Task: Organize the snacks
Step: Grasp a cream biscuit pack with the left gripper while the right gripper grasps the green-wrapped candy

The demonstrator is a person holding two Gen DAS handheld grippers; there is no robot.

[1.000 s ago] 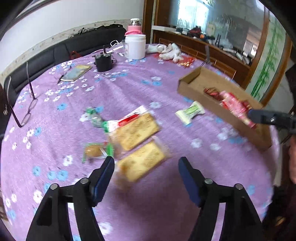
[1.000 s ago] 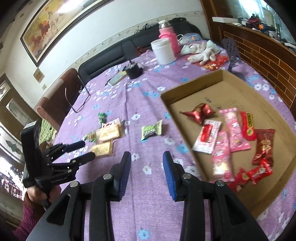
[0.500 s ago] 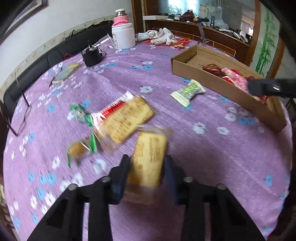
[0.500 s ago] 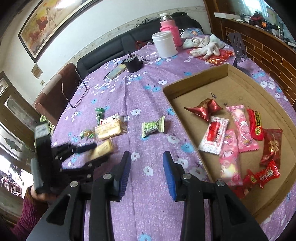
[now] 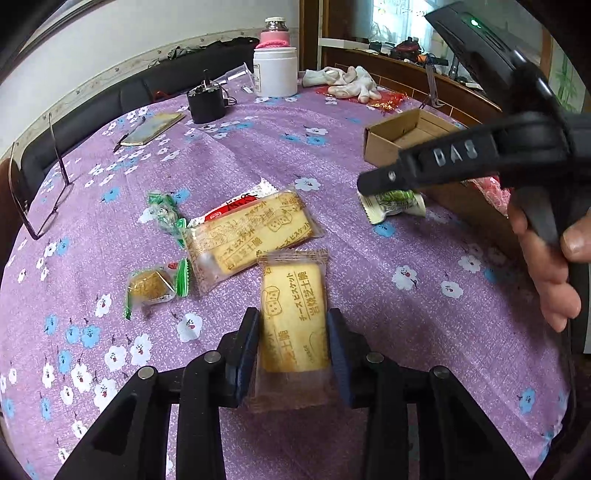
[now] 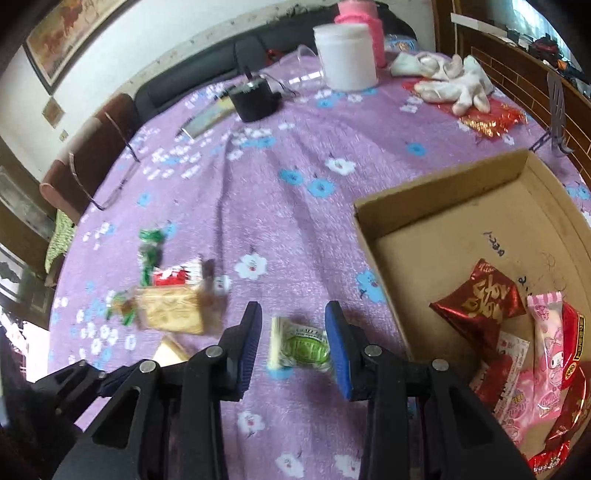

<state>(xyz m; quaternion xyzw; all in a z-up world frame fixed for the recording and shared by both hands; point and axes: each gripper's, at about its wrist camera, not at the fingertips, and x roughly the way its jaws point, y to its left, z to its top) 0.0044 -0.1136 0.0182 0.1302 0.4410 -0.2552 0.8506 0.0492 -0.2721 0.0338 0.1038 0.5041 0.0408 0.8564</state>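
My left gripper (image 5: pixel 291 332) is shut on a yellow biscuit packet (image 5: pixel 293 314), held by its long sides over the purple cloth. A second, larger biscuit packet (image 5: pixel 251 232) lies beyond it on a red-white packet, with a green candy (image 5: pixel 164 216) and a small gold-green sweet (image 5: pixel 151 286) to the left. My right gripper (image 6: pixel 293 332) is open, its blue pads on either side of a green-white snack (image 6: pixel 301 349) on the cloth; whether they touch it I cannot tell. The cardboard box (image 6: pixel 436 192) to its right holds several red and pink packets.
At the far side of the table stand a white jar (image 5: pixel 275 70), a pink bottle (image 5: pixel 273 35), a black cup (image 5: pixel 206 101), a phone (image 5: pixel 153 127) and white gloves (image 5: pixel 343 79). Glasses (image 5: pixel 37 184) lie at the left edge. The right gripper's body (image 5: pixel 472 158) crosses the left view.
My left gripper has closed on the near biscuit packet and lifted it. My right gripper has moved left and down from beside the box until the green-white snack lies between its pads.
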